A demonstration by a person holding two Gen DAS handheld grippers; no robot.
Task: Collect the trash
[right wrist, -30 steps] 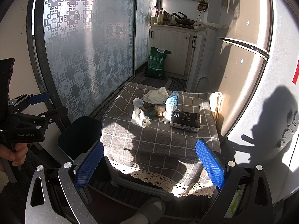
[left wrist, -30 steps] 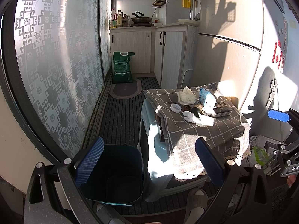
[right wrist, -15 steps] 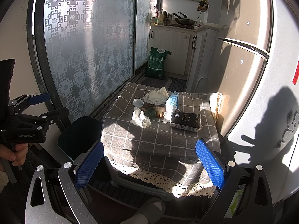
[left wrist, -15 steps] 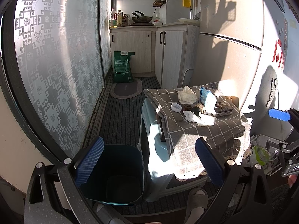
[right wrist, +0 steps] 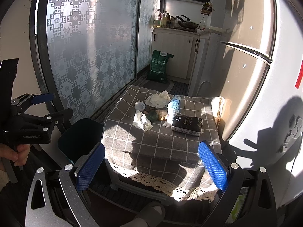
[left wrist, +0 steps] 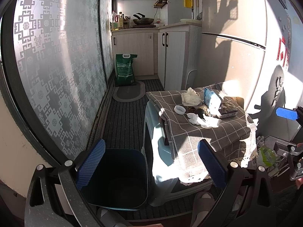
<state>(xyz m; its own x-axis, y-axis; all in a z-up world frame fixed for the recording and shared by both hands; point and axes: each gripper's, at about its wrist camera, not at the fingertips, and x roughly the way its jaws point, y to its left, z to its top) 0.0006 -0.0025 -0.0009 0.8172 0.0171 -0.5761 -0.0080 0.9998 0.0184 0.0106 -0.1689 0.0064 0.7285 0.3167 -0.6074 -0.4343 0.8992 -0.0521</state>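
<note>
A low table under a grey checked cloth carries the trash: a crumpled white tissue, a wad of white plastic, a small white lid and dark food scraps. A dark blue bin stands on the floor left of the table. My left gripper hangs open above the bin. My right gripper is open at the table's near edge, holding nothing.
A blue tissue pack and a black packet also lie on the cloth. A fridge stands right of the table, patterned glass doors to the left. A green sack leans by the far cabinets. Slippered feet show below.
The left wrist view has shifted very slightly; the table's items sit a little lower and rightward. Both grippers stay open and nothing on the table has moved.
</note>
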